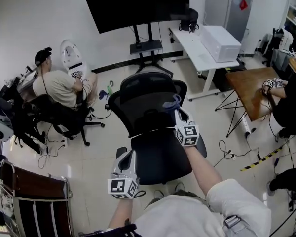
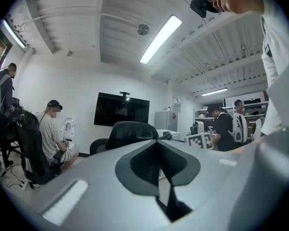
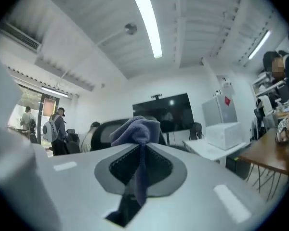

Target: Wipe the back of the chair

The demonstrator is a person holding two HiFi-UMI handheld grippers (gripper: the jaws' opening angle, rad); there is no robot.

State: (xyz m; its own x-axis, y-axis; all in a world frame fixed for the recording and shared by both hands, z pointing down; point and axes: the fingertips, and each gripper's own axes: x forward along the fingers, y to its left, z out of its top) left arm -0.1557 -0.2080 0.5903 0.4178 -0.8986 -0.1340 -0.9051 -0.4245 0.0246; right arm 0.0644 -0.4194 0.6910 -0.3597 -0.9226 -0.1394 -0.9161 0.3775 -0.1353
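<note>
A black mesh-backed office chair [image 1: 148, 107] stands in front of me, its back facing me. My right gripper [image 1: 178, 113] is shut on a blue-grey cloth [image 1: 171, 102] and holds it at the right side of the chair's back; in the right gripper view the cloth [image 3: 136, 129] bunches above the closed jaws. My left gripper [image 1: 127, 157] hangs lower left, near the chair's left armrest, with its jaws shut and nothing between them. In the left gripper view the chair back [image 2: 130, 133] rises beyond the jaws.
A seated person [image 1: 59, 85] on another chair is at the left. A TV on a stand [image 1: 138, 4] is behind, a white desk [image 1: 200, 48] with a white box to the right, a wooden table [image 1: 249, 88] with another person far right. Cables lie on the floor.
</note>
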